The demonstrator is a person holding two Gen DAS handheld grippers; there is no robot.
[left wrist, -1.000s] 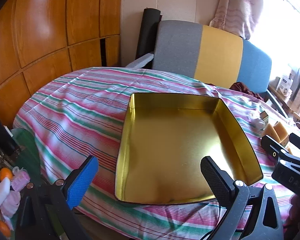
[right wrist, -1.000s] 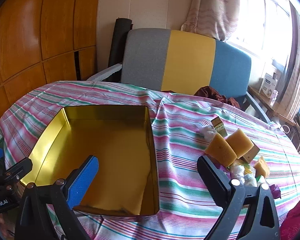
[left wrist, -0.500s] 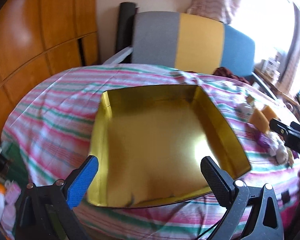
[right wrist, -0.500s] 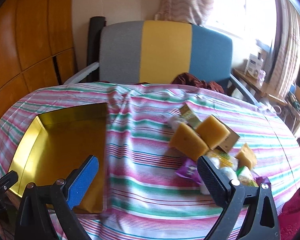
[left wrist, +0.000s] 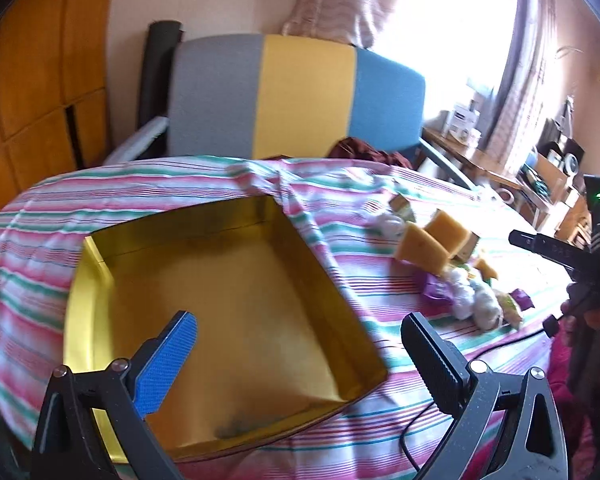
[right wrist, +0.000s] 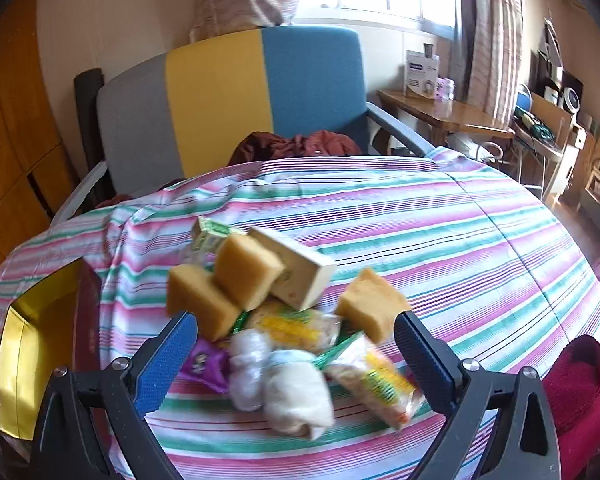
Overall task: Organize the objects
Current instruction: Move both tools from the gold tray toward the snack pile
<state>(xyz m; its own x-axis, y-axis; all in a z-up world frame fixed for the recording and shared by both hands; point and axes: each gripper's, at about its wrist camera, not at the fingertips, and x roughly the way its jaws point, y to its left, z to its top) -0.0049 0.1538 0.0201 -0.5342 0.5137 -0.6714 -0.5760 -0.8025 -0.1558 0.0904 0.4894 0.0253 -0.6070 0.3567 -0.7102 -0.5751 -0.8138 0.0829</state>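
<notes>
Both hand-held grippers gape wide, holding nothing.
My left hand-held gripper [left wrist: 300,352] hangs over the gold tin [left wrist: 220,296] on the striped counter [right wrist: 440,232]; my right hand-held gripper [right wrist: 296,344] frames the pile of sponges [right wrist: 248,270] and wrapped snacks [right wrist: 296,388] beside the tin.

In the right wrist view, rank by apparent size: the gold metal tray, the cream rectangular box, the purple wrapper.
1. Gold metal tray, though cut off by the frame.
2. Cream rectangular box.
3. Purple wrapper, partly hidden by the right tool finger.
</notes>
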